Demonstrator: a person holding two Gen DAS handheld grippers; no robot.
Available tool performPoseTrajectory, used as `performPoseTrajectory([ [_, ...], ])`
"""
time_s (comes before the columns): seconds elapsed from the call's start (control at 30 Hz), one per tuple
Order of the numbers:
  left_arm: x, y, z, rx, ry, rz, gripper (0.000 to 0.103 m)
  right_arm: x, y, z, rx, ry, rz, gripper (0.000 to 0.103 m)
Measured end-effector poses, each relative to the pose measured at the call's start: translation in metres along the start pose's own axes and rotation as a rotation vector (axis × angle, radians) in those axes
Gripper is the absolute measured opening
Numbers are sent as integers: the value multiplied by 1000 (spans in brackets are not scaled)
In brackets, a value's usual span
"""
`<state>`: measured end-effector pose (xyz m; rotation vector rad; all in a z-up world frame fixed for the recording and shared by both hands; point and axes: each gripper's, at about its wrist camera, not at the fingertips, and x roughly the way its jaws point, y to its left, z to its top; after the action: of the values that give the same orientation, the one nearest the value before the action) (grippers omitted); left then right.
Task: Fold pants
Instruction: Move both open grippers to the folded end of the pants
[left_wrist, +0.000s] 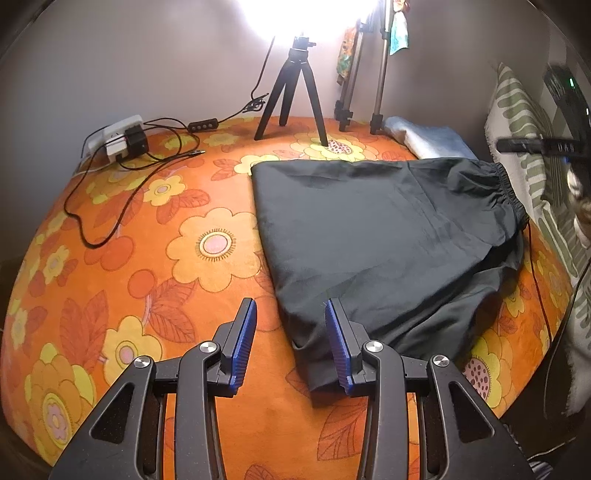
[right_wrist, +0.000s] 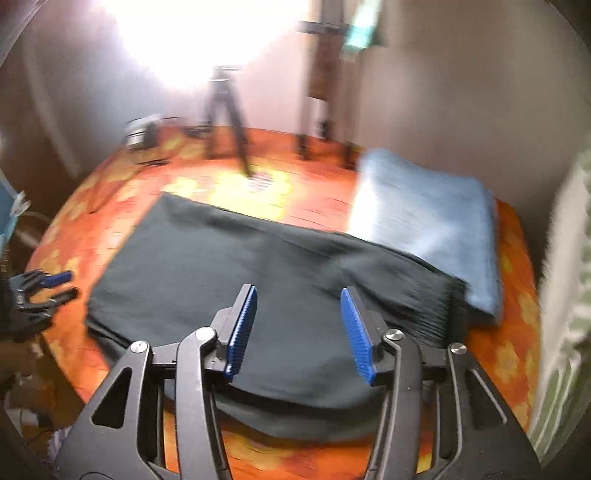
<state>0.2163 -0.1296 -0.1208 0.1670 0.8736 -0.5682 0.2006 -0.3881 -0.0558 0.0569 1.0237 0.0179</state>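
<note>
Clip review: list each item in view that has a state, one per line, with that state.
Black fabric pants: folded over, lying flat on the orange floral bedspread, elastic waistband to the right.
Left gripper: open, fingers empty, at the pants' near edge.
Right gripper: open, empty, over the pants.
Light blue folded cloth: folded, beside the pants.
Black mini tripod: standing upright.
</note>
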Motion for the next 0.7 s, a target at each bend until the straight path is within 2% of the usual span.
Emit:
performPoseTrajectory([
  [0.17, -1, 3, -4, -24, -8, -12, 37, 15, 59, 18, -83, -3, 58, 51],
  [0.2, -1, 4, -4, -33, -9, -19, 41, 18, 70, 21, -103, -5, 66, 51],
  [0.27, -1, 7, -7, -62, -13, -46, 48, 23, 85, 27, -124, -3, 85, 52],
  [0.37, 2, 13, -9, -133, -20, -103, 48, 34, 105, 36, -137, 11, 124, 57],
  [0.53, 8, 22, -11, -270, -38, -195, 49, 61, 129, 56, -99, 55, 204, 57],
  [0.7, 18, 27, -13, -358, -41, -244, 49, 102, 151, 71, -52, 128, 248, 57],
])
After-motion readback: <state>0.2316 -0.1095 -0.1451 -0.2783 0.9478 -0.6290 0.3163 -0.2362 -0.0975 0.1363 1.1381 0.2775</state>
